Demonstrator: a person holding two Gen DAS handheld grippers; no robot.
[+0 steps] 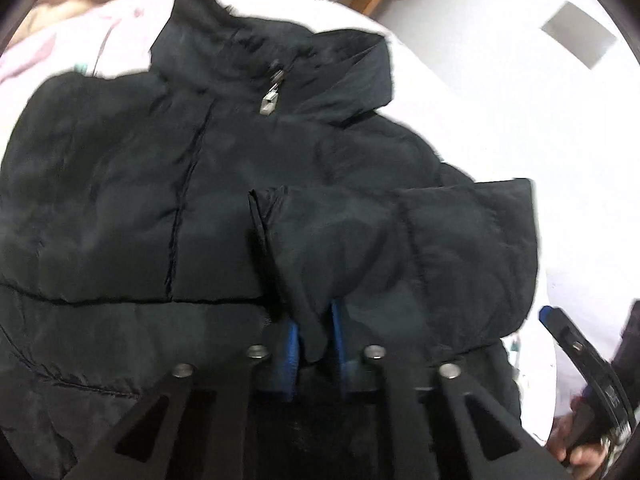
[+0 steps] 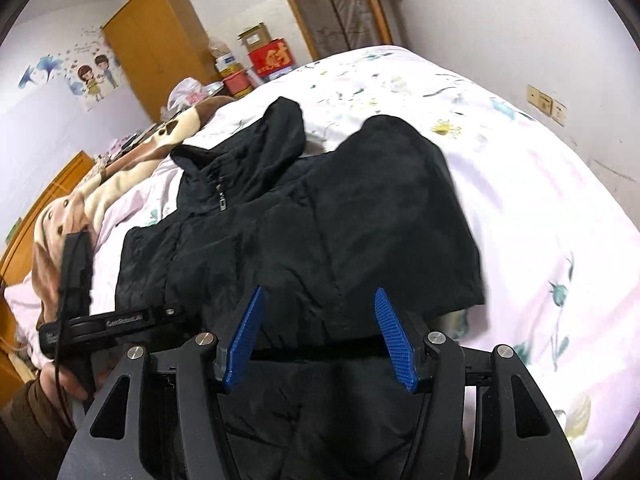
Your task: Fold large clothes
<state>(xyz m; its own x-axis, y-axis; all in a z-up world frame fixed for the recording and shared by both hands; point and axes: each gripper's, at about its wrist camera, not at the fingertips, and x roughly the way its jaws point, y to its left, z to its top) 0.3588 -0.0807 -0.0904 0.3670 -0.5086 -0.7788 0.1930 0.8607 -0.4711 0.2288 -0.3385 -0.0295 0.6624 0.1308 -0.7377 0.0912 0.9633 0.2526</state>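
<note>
A black puffer jacket lies front-up on the bed, zipper pull near the collar. My left gripper is shut on the cuff of the jacket's sleeve, which is folded across the chest. In the right wrist view the jacket fills the middle. My right gripper is open, its blue pads spread just above the jacket's lower part, holding nothing. The left gripper's body shows at the left of the right wrist view.
The bed has a pale floral sheet. A brown and cream plush blanket lies by the headboard at left. A wooden wardrobe, boxes and a door stand behind. The right gripper's body shows at the right edge of the left wrist view.
</note>
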